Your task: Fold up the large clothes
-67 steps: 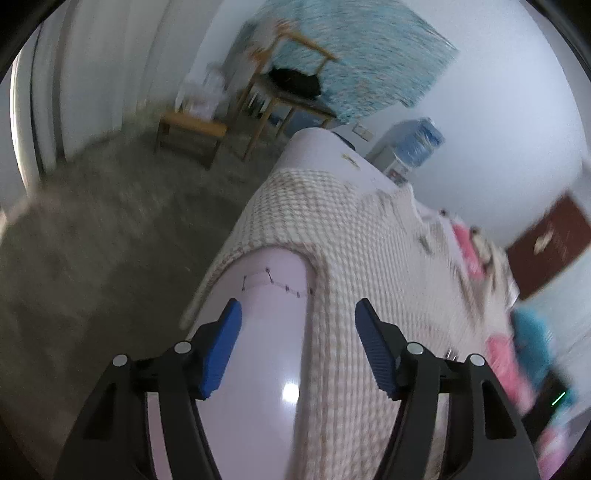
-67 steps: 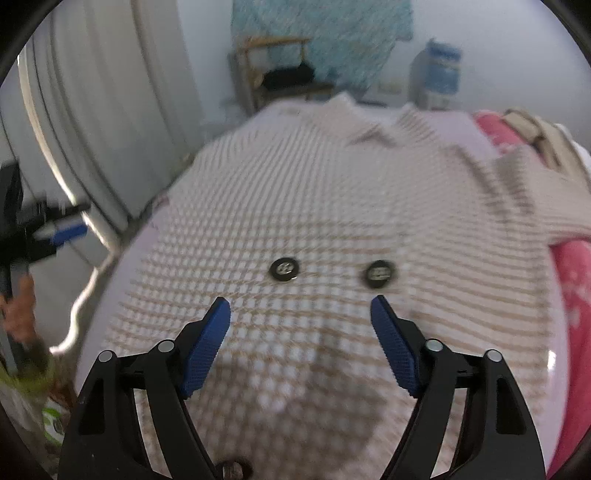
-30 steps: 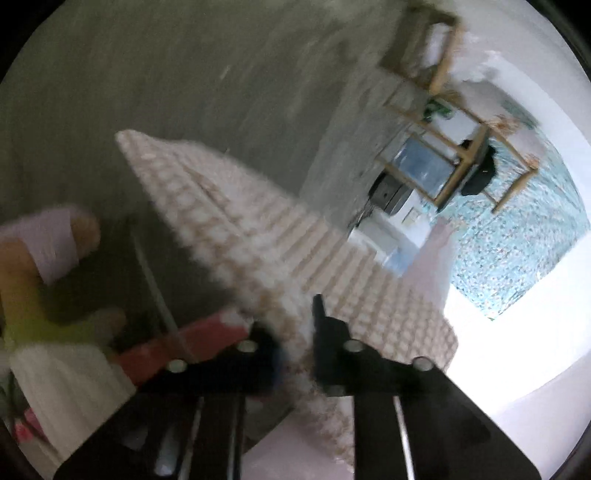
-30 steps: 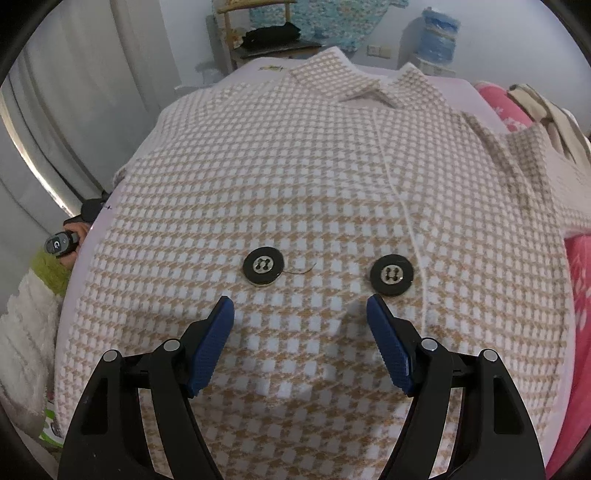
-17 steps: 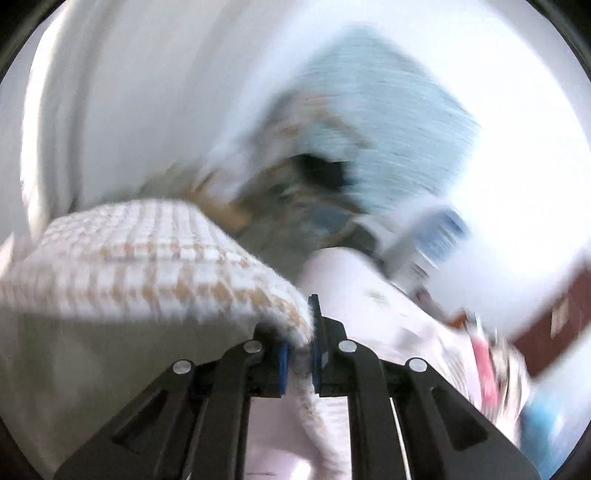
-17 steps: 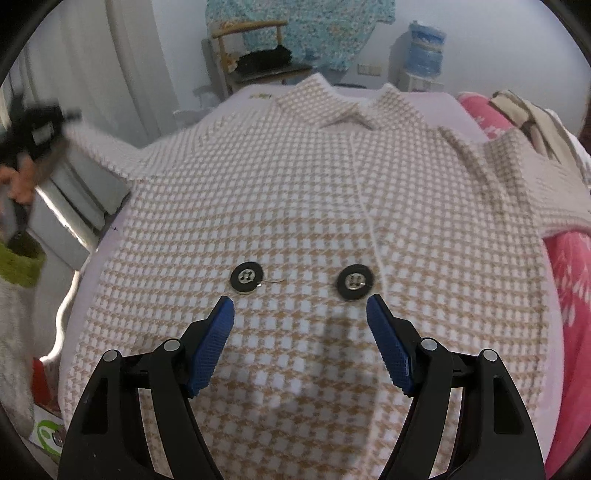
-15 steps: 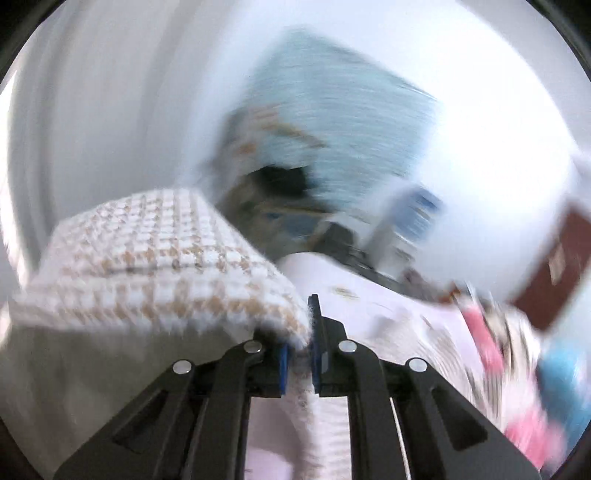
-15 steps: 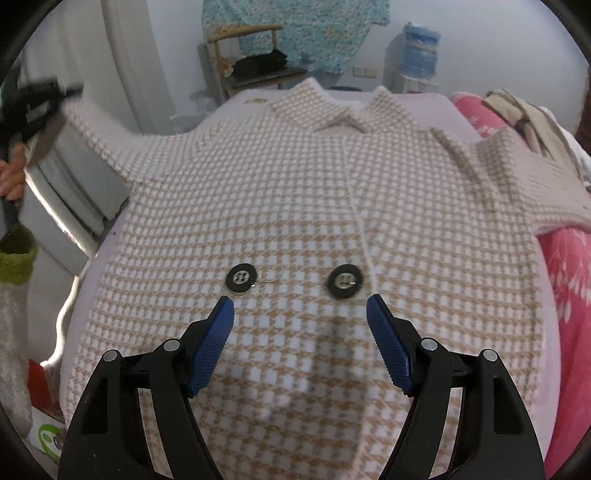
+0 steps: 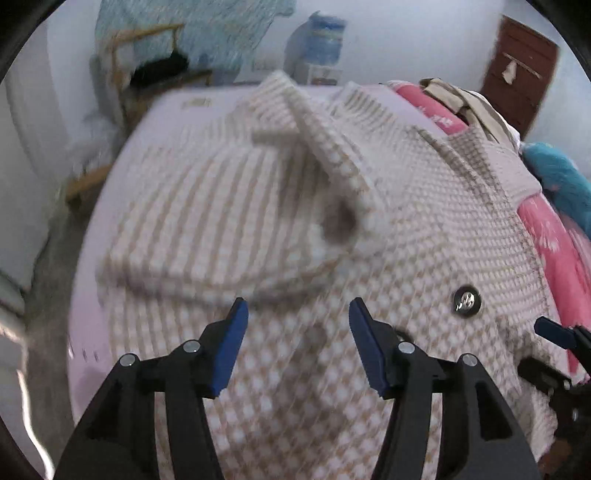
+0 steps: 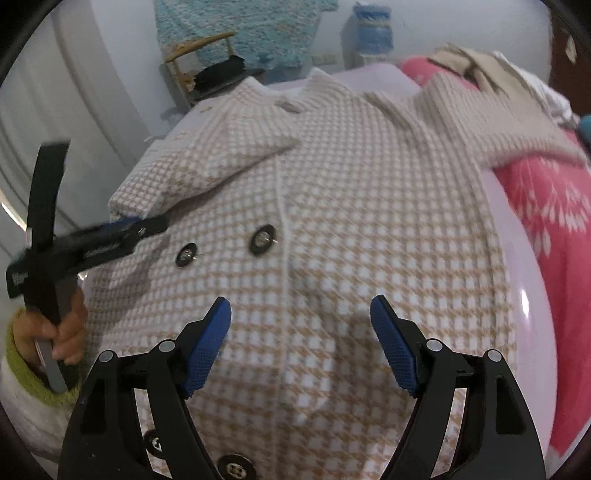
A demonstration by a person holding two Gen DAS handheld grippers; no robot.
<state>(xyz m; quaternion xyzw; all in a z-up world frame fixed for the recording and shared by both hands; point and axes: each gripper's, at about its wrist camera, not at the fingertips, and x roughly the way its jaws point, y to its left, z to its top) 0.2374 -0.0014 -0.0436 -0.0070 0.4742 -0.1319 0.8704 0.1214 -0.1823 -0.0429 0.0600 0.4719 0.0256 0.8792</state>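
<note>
Left tool (image 9: 295,314) opening, right tool (image 10: 301,314) wide — both empty above nubby houndstooth coat (image 10: 369,206).

A pale lilac bed (image 10: 532,280) fills the middle of the room. Past its far edge, a white wall (image 9: 406,33) carries a turquoise patterned cloth (image 10: 251,26). Below the cloth stands a wooden chair (image 10: 199,55) with something black on its seat. Right of it, a water dispenser (image 9: 317,40) with a blue bottle stands against the wall. A dark brown door (image 9: 521,70) is in the far right corner. White curtains (image 10: 55,110) hang along the left side above a grey floor (image 9: 44,288). Light is soft and even.
</note>
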